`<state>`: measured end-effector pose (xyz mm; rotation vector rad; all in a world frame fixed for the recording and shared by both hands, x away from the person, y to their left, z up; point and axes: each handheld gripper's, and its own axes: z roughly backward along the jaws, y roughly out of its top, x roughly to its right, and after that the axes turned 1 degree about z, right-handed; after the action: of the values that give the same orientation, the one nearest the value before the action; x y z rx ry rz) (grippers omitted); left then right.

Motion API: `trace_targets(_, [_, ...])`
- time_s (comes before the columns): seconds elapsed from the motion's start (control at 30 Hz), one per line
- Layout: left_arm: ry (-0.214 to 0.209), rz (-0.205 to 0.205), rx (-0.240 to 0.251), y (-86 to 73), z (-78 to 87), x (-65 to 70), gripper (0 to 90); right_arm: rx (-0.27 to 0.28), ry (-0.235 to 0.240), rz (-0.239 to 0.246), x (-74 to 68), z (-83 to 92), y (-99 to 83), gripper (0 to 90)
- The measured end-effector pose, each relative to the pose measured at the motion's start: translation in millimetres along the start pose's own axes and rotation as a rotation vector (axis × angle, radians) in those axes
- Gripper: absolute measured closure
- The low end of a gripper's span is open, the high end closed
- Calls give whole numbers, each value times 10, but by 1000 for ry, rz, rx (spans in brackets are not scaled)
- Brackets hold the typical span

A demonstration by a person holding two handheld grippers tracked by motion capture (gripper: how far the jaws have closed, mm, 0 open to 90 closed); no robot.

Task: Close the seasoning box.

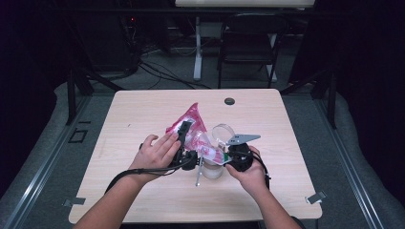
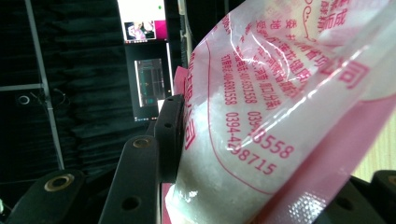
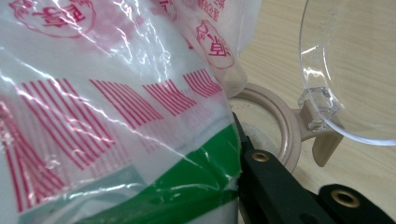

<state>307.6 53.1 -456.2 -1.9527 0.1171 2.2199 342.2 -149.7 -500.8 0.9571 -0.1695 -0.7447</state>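
Pink-printed plastic bag (image 2: 261, 116) of white granules between black tongs (image 2: 252, 186)

Two bare forearms are brought in from the bottom edge of the high view and angled inward toward the middle of the counter. The left hand (image 1: 155, 153) is laid flat over the left gripper (image 1: 184, 131), its fingers extended forward along the body. That gripper is pointed up and away from the person, and its jaws are closed on the pink and white bag (image 2: 280, 116); one black jaw is seen pressed against the film in the left gripper view. The right hand (image 1: 248, 171) is wrapped around the right gripper (image 1: 229, 155) from below. Its jaws are clamped on the bag's lower corner, as seen in the right gripper view.
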Motion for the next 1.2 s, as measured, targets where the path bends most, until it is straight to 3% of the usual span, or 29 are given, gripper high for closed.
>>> trace_targets(0.13, [-15,5,-3,0,4,-13,631,-4,3,-1,-3,3,2,900])
trace_targets(0.3, [-18,-28,-6,17,4,-43,628,-6,3,4,-1,2,2,900])
trace_targets(0.57, [-31,-38,-7,44,-14,-75,624,-5,2,3,5,-4,-2,900])
trace_targets(0.8, [-64,-48,-19,53,-32,-82,625,-13,-2,-1,14,-5,-7,900])
trace_targets(1.03, [-61,-35,-17,54,-39,-87,607,-12,-3,0,18,-1,-7,900])
trace_targets(1.2, [-62,-48,-21,49,-49,-94,589,-15,-5,0,16,-4,-8,900])
